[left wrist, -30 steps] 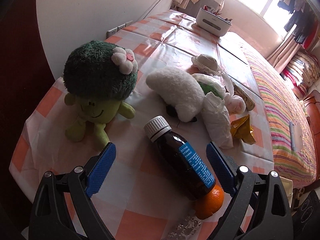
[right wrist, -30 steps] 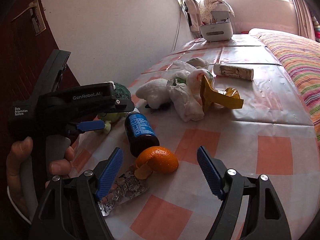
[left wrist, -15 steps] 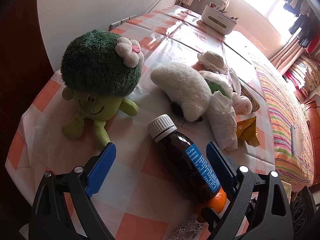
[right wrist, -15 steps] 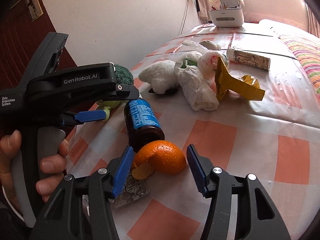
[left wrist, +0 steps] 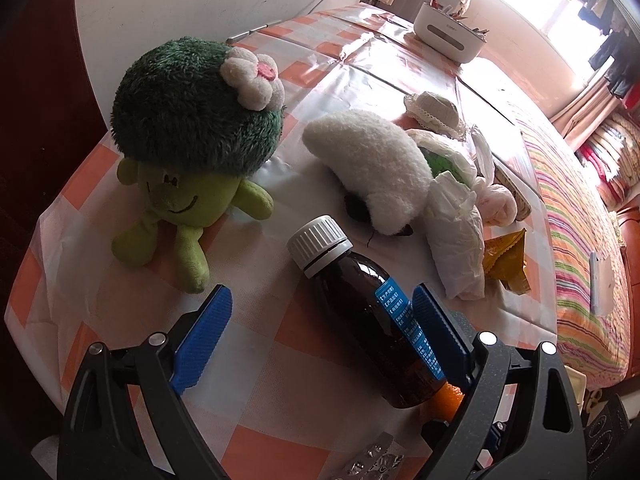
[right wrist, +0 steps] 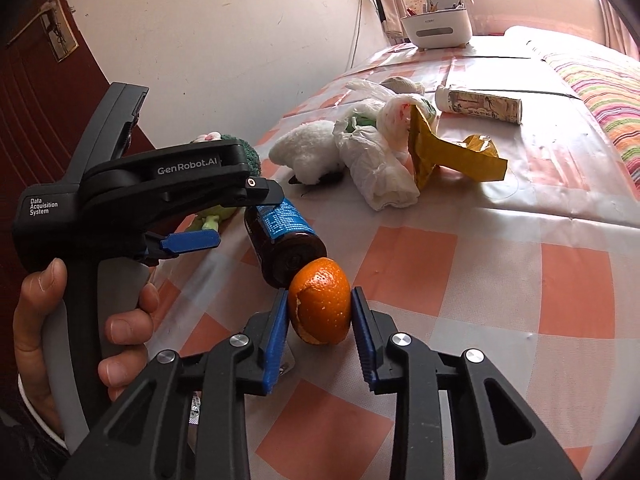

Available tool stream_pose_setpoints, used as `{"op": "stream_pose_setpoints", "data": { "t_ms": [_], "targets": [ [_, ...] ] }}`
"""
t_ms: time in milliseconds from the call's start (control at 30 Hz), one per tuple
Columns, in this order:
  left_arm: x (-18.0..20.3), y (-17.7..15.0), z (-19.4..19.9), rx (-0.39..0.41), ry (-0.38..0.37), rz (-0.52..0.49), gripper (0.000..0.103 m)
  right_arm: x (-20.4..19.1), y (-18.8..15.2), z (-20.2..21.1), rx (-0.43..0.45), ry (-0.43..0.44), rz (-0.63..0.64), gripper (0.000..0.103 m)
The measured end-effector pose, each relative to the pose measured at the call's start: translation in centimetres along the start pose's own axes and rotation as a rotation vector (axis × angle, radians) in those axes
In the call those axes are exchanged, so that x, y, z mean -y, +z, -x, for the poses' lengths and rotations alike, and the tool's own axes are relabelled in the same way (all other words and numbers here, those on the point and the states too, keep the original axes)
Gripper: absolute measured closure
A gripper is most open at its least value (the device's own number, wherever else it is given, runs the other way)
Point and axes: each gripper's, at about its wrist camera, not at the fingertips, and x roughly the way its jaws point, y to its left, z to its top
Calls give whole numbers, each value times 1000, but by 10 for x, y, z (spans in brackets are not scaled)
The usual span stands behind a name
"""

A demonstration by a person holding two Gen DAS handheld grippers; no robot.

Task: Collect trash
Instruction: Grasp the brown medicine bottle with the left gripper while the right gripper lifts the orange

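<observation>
Your right gripper [right wrist: 319, 312] has just been closing, and its blue pads now pinch the orange peel [right wrist: 320, 305] at lower centre of the right wrist view, the peel touching the base of the brown medicine bottle [right wrist: 282, 236] above it. Your left gripper [left wrist: 320, 332] stands spread wide at the bottom of the left wrist view, the bottle [left wrist: 372, 320] lying between its fingers, unpinched. A foil blister pack [left wrist: 374, 462] lies at the bottom edge. Crumpled white bags [right wrist: 376, 160] and a yellow wrapper [right wrist: 456, 156] sit upper centre on the checked tablecloth [right wrist: 520, 280].
</observation>
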Motion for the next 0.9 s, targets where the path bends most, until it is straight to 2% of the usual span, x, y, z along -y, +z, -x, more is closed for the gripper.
{"op": "stream_pose_setpoints", "data": {
  "t_ms": [267, 400, 433, 467, 533, 767, 900],
  "targets": [
    [16, -4, -12, -32, 26, 43, 13, 11, -1, 18, 50, 21, -56, 73],
    [22, -4, -17, -24, 43, 38, 19, 21, -1, 30, 78, 21, -83, 73],
    [23, -4, -17, -15, 52, 30, 29, 24, -1, 33, 86, 19, -92, 73],
    [24, -4, -16, -8, 58, 21, 45, 26, 0, 36, 93, 20, -99, 73],
    [23, -3, -16, -6, 57, 16, 55, 30, 1, 40, 105, 22, -112, 73],
    [32, -6, -17, -10, 10, -36, 56, 37, 2, 54, 152, 7, -129, 73],
    [43, -10, -11, 18, -14, -74, 56, 41, 2, 64, 183, -14, -132, 73]
  ]
}}
